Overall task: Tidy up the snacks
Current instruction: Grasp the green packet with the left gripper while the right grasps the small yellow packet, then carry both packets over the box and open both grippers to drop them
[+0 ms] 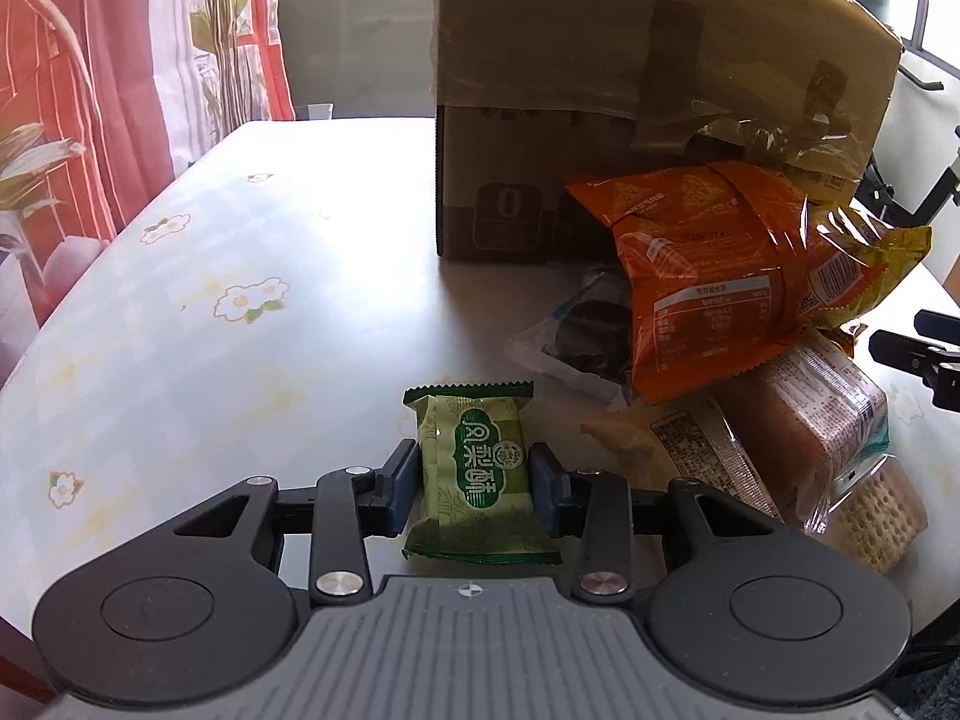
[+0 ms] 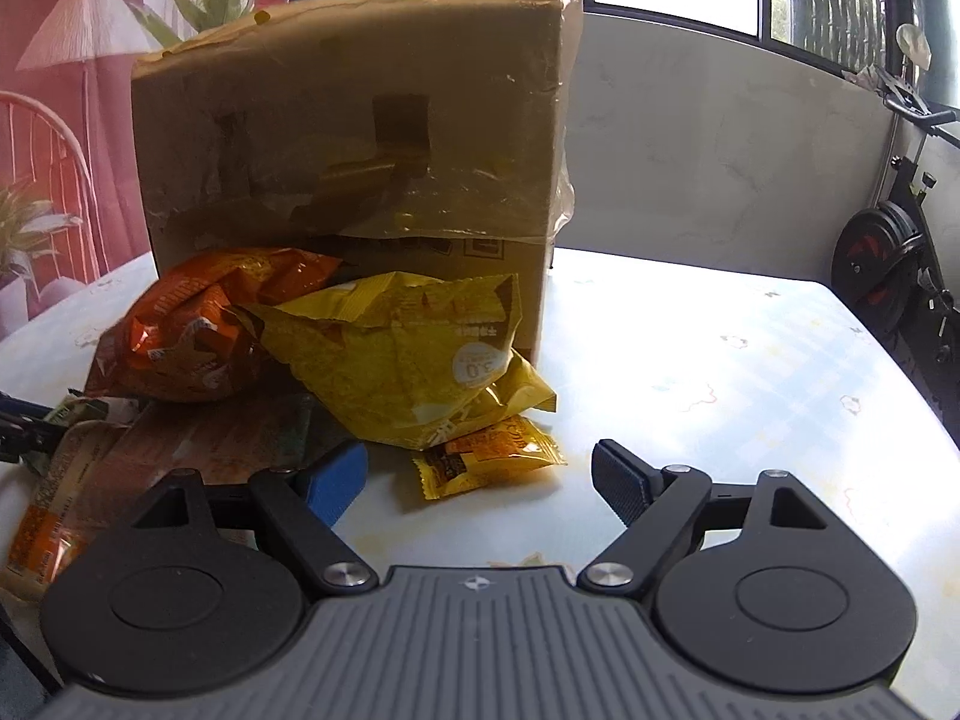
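Note:
A small green pastry packet [image 1: 474, 468] lies flat on the table, and my left gripper [image 1: 474, 480] is shut on it, the blue pads pressing its two long sides. In the right wrist view my right gripper [image 2: 480, 480] stands open low over the table. A small yellow snack packet [image 2: 486, 462] lies just ahead of its fingertips, untouched. Behind that packet a big yellow chip bag [image 2: 408, 360] and an orange chip bag [image 2: 198, 330] lean against a cardboard box [image 2: 360, 120].
Right of the green packet sit an orange chip bag [image 1: 708, 276], a dark cookie packet [image 1: 576, 342], a brown wrapped pack [image 1: 804, 414] and crackers [image 1: 876, 516]. The floral-cloth table [image 1: 210, 300] has bare room at the left. An exercise bike [image 2: 888, 264] stands beyond the table's right edge.

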